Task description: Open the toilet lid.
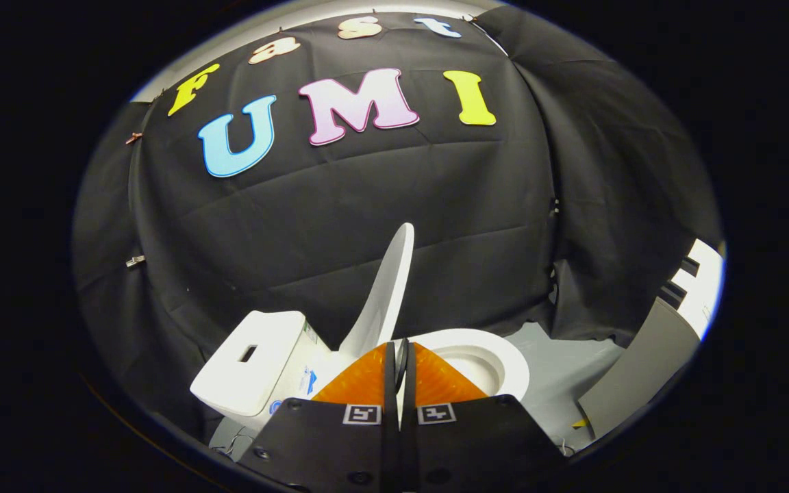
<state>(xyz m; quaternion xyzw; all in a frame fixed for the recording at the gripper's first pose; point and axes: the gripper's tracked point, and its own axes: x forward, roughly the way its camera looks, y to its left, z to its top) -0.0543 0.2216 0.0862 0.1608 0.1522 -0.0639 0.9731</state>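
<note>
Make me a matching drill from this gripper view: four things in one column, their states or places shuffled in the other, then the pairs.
Things:
1. toilet lid
2. tank
3. bowl
4. fingers of the gripper

States or places:
A. orange, closed together with nothing between them
B. raised, standing nearly upright
C. uncovered, just beyond the fingers
D. white box beside the raised lid, with a small dark slot on top

Pairs: 1-B, 2-D, 3-C, 4-A
</note>
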